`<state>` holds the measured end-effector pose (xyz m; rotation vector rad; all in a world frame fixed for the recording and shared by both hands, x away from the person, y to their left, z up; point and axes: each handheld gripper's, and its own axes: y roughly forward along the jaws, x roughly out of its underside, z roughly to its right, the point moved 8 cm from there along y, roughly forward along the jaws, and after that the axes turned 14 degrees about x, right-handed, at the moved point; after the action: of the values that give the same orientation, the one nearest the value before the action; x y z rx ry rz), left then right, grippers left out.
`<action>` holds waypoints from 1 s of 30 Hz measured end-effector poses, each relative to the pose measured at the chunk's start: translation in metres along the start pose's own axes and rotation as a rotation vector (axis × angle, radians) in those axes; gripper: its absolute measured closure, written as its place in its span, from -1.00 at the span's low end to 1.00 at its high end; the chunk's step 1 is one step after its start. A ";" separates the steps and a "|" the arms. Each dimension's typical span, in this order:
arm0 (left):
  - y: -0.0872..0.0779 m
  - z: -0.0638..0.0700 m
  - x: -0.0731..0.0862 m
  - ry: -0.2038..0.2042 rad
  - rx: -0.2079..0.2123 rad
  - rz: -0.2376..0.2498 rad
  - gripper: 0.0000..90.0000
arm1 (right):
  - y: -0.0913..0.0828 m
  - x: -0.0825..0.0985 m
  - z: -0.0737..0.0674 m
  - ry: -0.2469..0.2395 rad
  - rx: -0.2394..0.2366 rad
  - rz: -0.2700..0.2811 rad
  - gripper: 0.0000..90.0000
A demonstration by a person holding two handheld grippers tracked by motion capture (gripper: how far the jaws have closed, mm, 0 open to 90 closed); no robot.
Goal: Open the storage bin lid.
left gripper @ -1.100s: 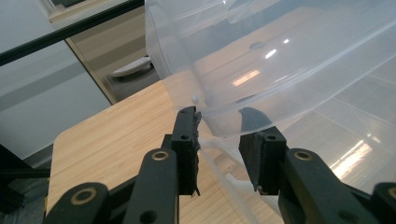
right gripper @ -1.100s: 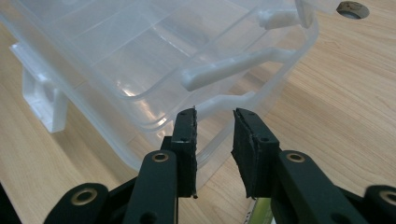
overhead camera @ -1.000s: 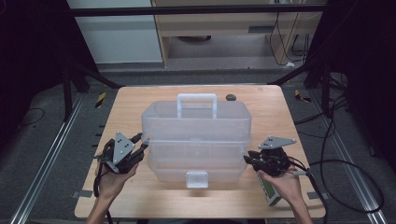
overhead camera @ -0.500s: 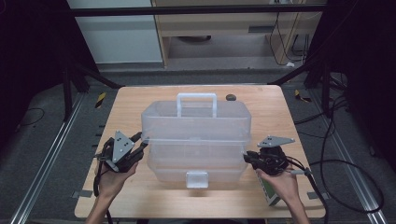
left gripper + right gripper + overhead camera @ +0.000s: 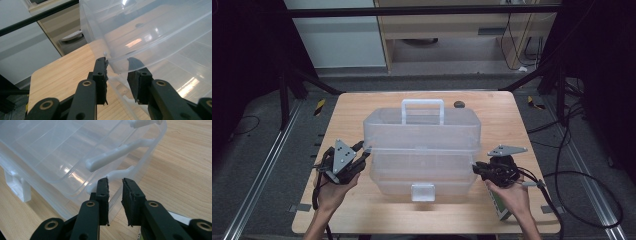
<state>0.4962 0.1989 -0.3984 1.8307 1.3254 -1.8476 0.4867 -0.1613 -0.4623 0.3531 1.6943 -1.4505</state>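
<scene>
A clear plastic tiered toolbox [image 5: 422,145] stands mid-table, its white handle [image 5: 422,102] upright and its upper tier set slightly back over the lower one. My left gripper [image 5: 364,152] is at the box's left side. In the left gripper view its jaws [image 5: 117,62] are drawn close on the upper tier's corner rim [image 5: 117,68], one jaw outside the wall and one seen through it. My right gripper [image 5: 474,169] is at the box's right side, jaws [image 5: 115,180] narrowed on the lower rim below a white link arm [image 5: 112,157].
The wooden table [image 5: 362,115] has bare strips left and right of the box. A small dark round object [image 5: 458,104] lies at the back edge. A green and white carton [image 5: 501,207] sits under my right hand. A white latch [image 5: 422,192] faces the front edge.
</scene>
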 end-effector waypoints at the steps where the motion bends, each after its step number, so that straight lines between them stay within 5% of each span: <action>1: 0.000 0.000 0.000 0.000 0.000 -0.001 0.52 | 0.000 0.000 0.000 -0.001 0.000 -0.003 0.68; 8: 0.000 -0.002 -0.003 -0.001 -0.001 0.001 0.53 | 0.000 0.000 0.000 0.016 0.002 -0.008 0.68; 21: 0.000 -0.002 -0.004 -0.001 -0.002 0.000 0.53 | 0.001 -0.001 -0.001 0.132 0.063 -0.040 0.75; 30: 0.001 -0.005 -0.007 -0.008 -0.004 0.007 0.54 | 0.000 -0.002 -0.005 0.102 0.136 -0.057 0.77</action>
<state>0.5016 0.1987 -0.3915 1.8221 1.3174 -1.8452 0.4859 -0.1557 -0.4611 0.4628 1.7027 -1.6186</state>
